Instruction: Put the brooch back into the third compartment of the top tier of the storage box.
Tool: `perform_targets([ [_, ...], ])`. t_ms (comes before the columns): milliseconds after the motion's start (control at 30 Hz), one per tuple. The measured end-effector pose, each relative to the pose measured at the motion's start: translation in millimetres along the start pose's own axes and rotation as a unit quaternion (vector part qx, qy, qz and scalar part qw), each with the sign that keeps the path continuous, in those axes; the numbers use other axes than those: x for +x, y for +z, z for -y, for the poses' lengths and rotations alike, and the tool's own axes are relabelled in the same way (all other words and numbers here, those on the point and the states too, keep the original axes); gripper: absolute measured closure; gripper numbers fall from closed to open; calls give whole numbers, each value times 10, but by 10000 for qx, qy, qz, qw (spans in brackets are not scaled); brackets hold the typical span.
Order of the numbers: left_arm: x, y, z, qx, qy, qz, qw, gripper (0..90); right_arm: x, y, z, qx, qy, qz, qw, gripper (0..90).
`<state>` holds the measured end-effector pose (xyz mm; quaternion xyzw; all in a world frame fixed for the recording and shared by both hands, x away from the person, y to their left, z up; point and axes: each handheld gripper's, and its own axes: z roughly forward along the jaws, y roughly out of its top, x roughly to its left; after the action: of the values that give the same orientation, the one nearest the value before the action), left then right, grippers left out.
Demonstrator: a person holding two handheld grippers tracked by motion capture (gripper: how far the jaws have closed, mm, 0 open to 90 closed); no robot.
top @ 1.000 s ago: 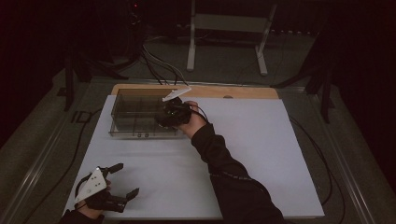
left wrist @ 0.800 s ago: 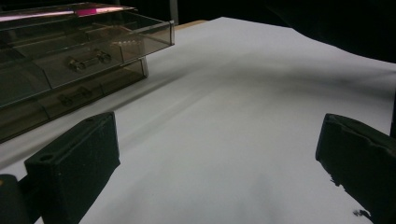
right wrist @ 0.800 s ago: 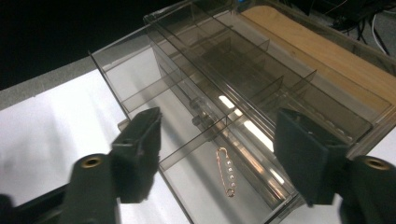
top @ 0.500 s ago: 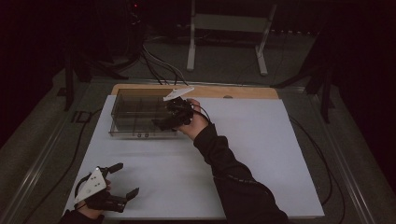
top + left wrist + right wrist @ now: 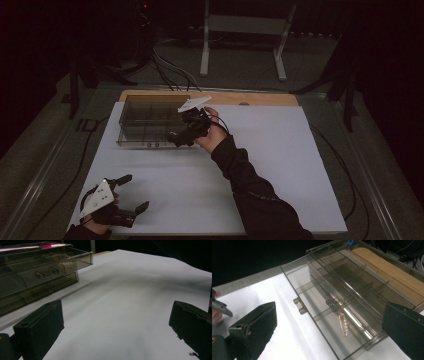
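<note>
High view: a smoky clear compartment box (image 5: 150,120) sits on the white sheet (image 5: 280,165) near the sheet's far left corner, with a wooden board (image 5: 260,98) showing along the far edge behind it. The right gripper (image 5: 181,137) hangs over the box's right end, near its front wall, held by a hand whose dark sleeve (image 5: 250,185) runs back to the sheet's near edge. Its jaws have just been opening and now stand wide apart with nothing gripped between them.

Right gripper view looks down past the two spread jaws into the box (image 5: 342,297), which is split by thin dividers into long cells. A copper-coloured safety pin (image 5: 343,324) lies flat in the compartment at the end nearest the camera, between the jaws in the picture but untouched by either. Two small latches stick out from the box's front wall.

The left gripper (image 5: 130,192) rests low at the sheet's near left corner, well apart from the box, jaws apart and empty. Left gripper view shows bare white sheet (image 5: 130,302) between its jaws, with the box (image 5: 42,272) farther off at upper left.
</note>
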<state>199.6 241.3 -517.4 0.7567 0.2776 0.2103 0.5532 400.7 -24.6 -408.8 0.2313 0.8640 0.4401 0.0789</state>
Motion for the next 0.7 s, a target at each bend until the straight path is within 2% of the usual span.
perform_targets([
  [100, -3, 1, 2, 22, 17, -1, 10000, 6, -5, -34, 21, 0, 17, -36, 10000, 0],
  [367, -1, 0, 0, 23, 10, -9, 10000, 6, -54, -167, 85, -88, -26, 89, 9999, 0],
  [500, -2, 5, -1, 9, -1, -3, 10000, 6, -103, -245, 136, -186, 49, 111, 9998, 0],
  [700, 0, -8, -1, 15, 23, -12, 10000, 6, -207, -364, 249, -231, 71, 275, 9993, 0],
])
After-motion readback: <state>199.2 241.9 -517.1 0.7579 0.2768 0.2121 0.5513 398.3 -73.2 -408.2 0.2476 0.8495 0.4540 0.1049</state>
